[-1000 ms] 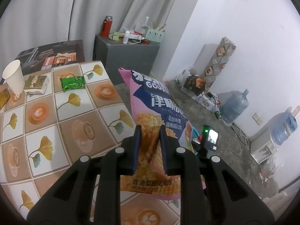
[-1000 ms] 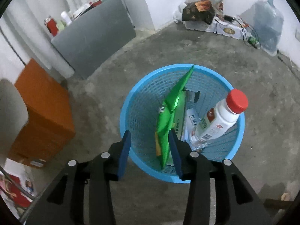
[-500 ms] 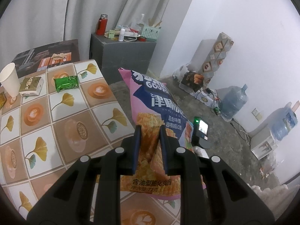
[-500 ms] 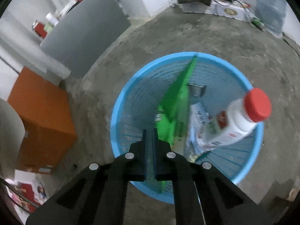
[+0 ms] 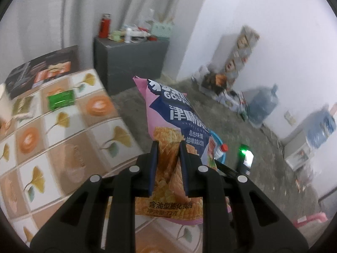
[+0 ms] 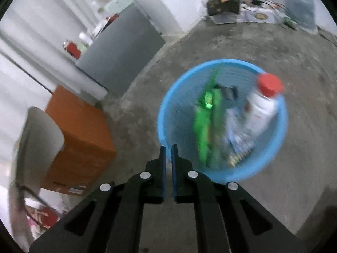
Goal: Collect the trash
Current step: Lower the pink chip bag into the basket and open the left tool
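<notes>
Now, left tongs [image 5: 167, 147] clamped on pink snack bag [image 5: 168, 113], right tongs [image 6: 168, 147] closed and empty beside blue basket [image 6: 168, 113].

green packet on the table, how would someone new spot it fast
Start at the tiled table with its ginkgo-leaf and coffee-cup squares. Go to its far end, near the dark printed board leaning there. The green packet lies flat on a white square, the only bright green, shiny thing on the table.

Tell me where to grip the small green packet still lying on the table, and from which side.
Take the green packet across its narrow width, coming down from above. It lies flat on the tiled table with bare surface around it, so fingers can straddle it; its edges are blurred.
</notes>
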The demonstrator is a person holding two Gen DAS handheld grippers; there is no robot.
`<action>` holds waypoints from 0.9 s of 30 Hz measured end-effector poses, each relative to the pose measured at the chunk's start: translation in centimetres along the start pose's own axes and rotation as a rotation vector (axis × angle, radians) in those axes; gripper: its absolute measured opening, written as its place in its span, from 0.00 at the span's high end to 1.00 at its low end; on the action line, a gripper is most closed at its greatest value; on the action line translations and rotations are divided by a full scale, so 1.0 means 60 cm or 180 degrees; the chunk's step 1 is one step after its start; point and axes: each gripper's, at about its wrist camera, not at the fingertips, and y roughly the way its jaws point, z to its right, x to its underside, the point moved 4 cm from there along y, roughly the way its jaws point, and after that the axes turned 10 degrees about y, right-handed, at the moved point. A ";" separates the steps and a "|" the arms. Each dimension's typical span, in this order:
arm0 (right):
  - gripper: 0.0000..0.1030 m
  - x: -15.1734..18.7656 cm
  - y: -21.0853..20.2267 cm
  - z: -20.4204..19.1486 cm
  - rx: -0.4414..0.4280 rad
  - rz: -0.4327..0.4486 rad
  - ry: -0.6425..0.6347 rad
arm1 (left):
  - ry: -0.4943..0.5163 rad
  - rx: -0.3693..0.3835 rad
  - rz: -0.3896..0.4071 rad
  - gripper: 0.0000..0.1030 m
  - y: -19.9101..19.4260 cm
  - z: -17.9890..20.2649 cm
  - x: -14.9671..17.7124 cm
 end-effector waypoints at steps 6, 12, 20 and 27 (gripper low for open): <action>0.94 0.035 -0.102 0.098 0.0108 0.0020 0.0157 | 0.0078 0.0493 -0.0698 0.82 0.154 0.076 -0.025; 0.94 0.041 -0.156 0.169 0.0210 0.0138 0.0410 | 0.0923 0.0112 -0.0963 0.82 0.307 0.190 -0.037; 0.94 0.034 -0.192 0.222 0.0270 0.0212 0.0678 | 0.1842 -0.0363 -0.0763 0.78 0.487 0.353 -0.048; 0.94 0.056 -0.217 0.249 0.0339 0.0118 0.0703 | 0.1869 -0.0776 -0.0741 0.60 0.605 0.387 -0.027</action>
